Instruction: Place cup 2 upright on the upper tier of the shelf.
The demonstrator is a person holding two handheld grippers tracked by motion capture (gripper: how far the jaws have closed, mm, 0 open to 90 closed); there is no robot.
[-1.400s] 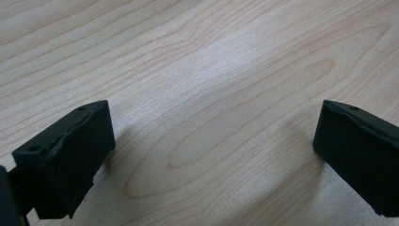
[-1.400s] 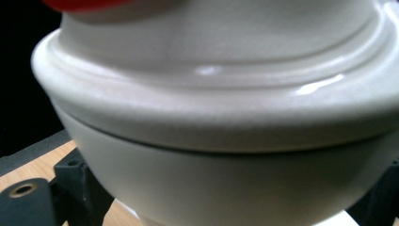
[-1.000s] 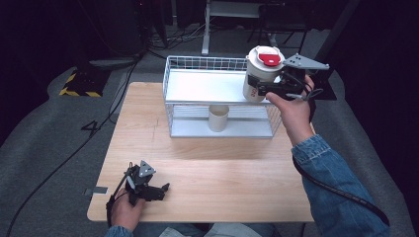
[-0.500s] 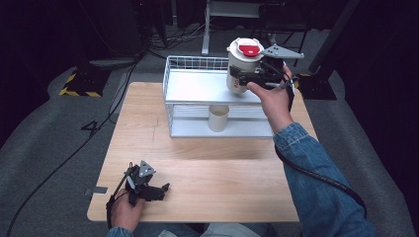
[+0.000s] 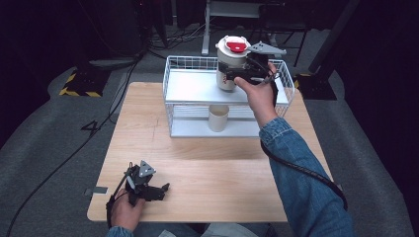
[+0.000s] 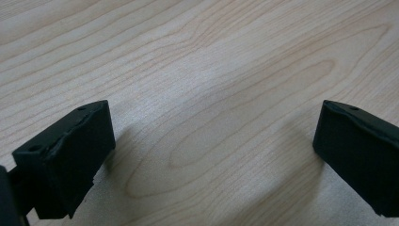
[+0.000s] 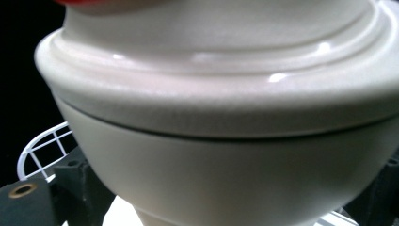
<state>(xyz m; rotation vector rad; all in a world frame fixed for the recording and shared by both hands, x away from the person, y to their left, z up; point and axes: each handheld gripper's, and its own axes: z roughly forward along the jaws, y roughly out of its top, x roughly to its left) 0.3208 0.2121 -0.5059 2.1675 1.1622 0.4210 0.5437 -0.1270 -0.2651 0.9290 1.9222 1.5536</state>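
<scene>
Bench (image 5: pixel 207 168): pale wood, rectangular, carrying all items. Wire rack (image 5: pixel 192 89): white, two-tier, at the far side of the bench; the upper shelf bare of goods, a cream cup (image 5: pixel 218 117) upright on the lower tier. Canister (image 5: pixel 230 64): cream body, white lid with red centre, long axis upright, held above the rack's upper shelf toward its far right part, apparently not yet resting on it. Right tool (image 5: pixel 236 74): clamped on the canister from the canister's right side, jaws partly apart to its width; the right gripper view has the lid rim (image 7: pixel 211 94) close up. Judged step: lowering the canister straight down onto the upper shelf directly beneath. Left tool (image 5: pixel 160 188): at the near left corner of the bench, jaws wide apart and holding nothing, bare wood between them, well apart from the rack.
</scene>
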